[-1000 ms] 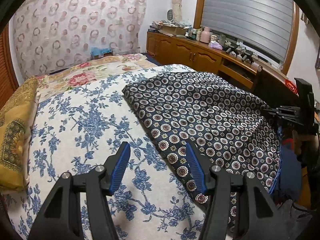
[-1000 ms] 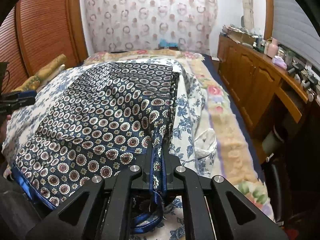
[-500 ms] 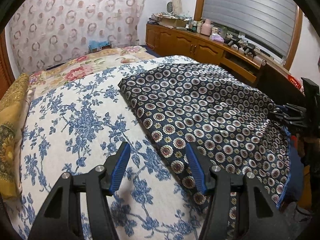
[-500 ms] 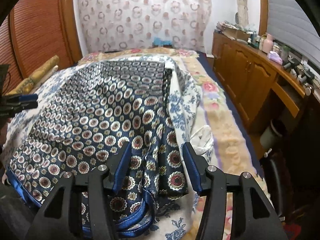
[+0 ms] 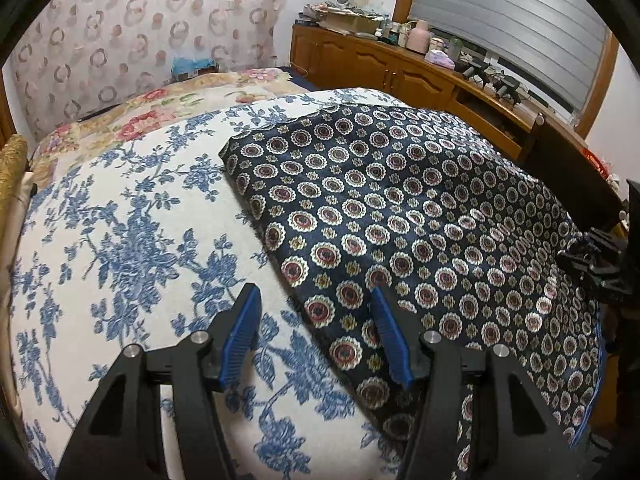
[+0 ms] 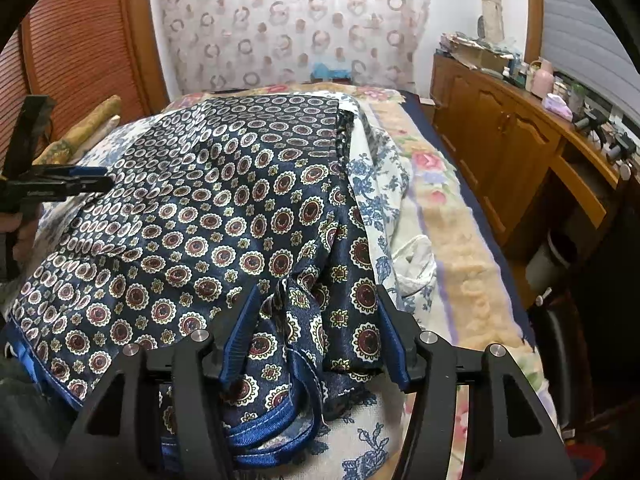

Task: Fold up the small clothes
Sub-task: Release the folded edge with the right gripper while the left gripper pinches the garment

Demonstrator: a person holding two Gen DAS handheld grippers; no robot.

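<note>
Two layers of bedding cover the bed: a white spread with blue flowers [image 5: 132, 240] on top and, under it toward the far end and the side, a cream blanket with pink roses [image 5: 168, 112]. On the spread lies the task's thing, a navy garment patterned with round medallions [image 5: 400, 216], folded flat, its blue-trimmed hem [image 6: 264, 428] bunched at the near edge of the bed. Behind the bed hangs a pale curtain printed with rings [image 6: 296, 28]; a slatted wooden door [image 6: 80, 48] stands at one side, and along the other runs a low wooden cabinet [image 6: 500, 128] under a window with grey blinds [image 5: 512, 20], its top crowded with bottles, boxes and small clutter too small to name. A yellow patterned cushion [image 6: 88, 124] lies at the bed's far side. The left gripper [image 5: 316, 332] hovers over the garment's left edge, jaws apart and nothing between them, one blue pad above the spread and the other above the dark cloth. The right gripper [image 6: 316, 332] has its jaws opening, with the crumpled hem lying loose between the pads, which do not press on it. In the right wrist view, part of a hand [image 6: 24, 232] holds the left gripper above the garment's far side.
</note>
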